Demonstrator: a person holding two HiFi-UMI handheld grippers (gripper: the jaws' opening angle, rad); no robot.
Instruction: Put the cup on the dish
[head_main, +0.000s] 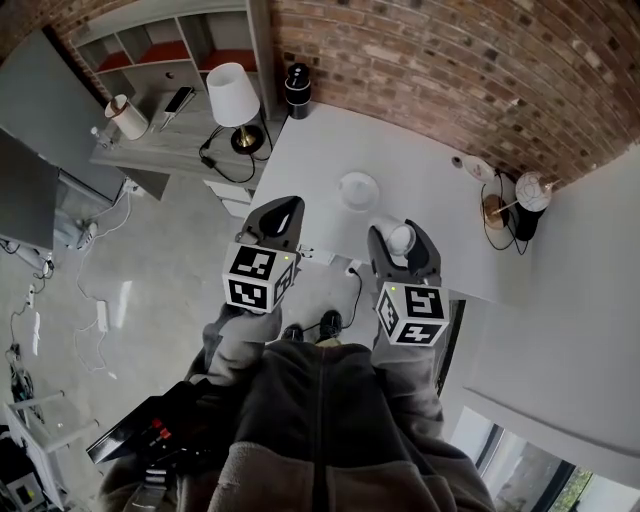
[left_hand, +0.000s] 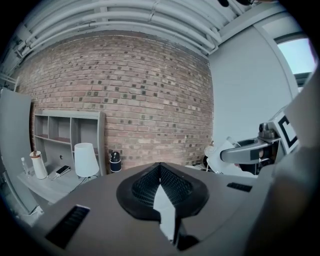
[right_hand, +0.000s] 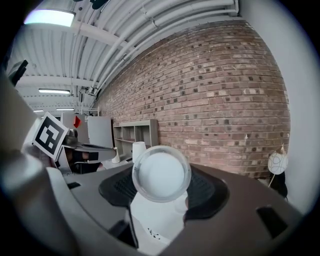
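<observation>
Holding the cup (right_hand: 161, 173) pinched between the jaws of the right gripper (head_main: 402, 238), above the near edge of the tabletop (head_main: 430, 170); dish (head_main: 358, 190) near, just ahead, bare; left gripper (head_main: 278, 222) pressed together on nothing; carry step, by the look of it; next, likely: centre over the dish, lower gently, then let go.

Cup (head_main: 400, 240) (white) in right gripper (head_main: 401, 229)
</observation>
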